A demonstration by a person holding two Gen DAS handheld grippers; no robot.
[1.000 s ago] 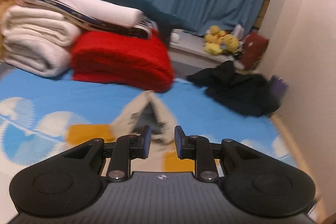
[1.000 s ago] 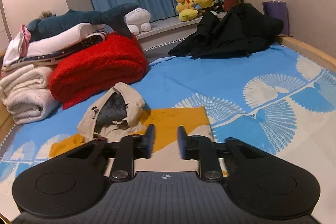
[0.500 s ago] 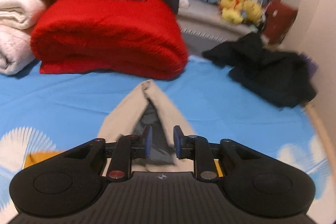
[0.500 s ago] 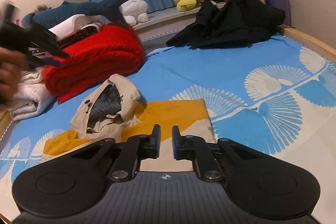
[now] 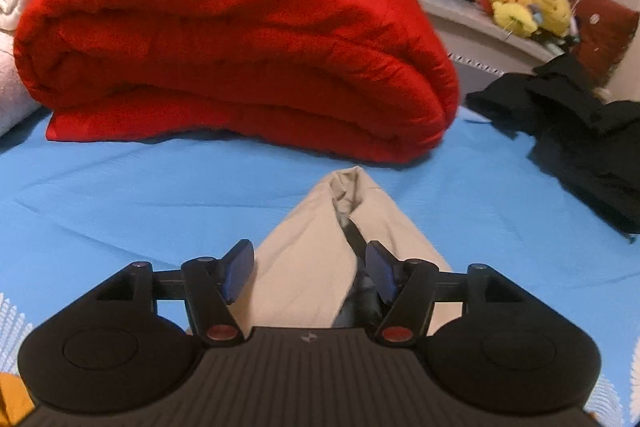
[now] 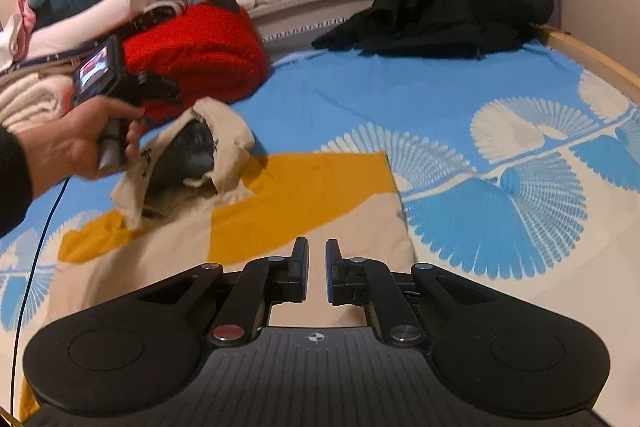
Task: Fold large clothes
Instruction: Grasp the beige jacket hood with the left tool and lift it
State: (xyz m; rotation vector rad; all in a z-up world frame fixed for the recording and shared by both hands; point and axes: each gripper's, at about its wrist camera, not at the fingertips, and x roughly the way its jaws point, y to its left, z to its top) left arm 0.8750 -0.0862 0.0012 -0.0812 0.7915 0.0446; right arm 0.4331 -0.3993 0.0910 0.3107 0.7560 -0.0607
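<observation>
Folding had barely begun: left gripper [image 5: 310, 269], jaws opening, straddled the hood [image 5: 340, 227]; right gripper [image 6: 317, 275] nearly closed, empty.

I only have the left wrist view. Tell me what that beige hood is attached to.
Observer: In the right wrist view the hood joins a beige-and-mustard body spread flat on the bed.
Operator: Report the right claw.
Observer: The right claw is shut with nothing in it, above the body's beige part.
</observation>
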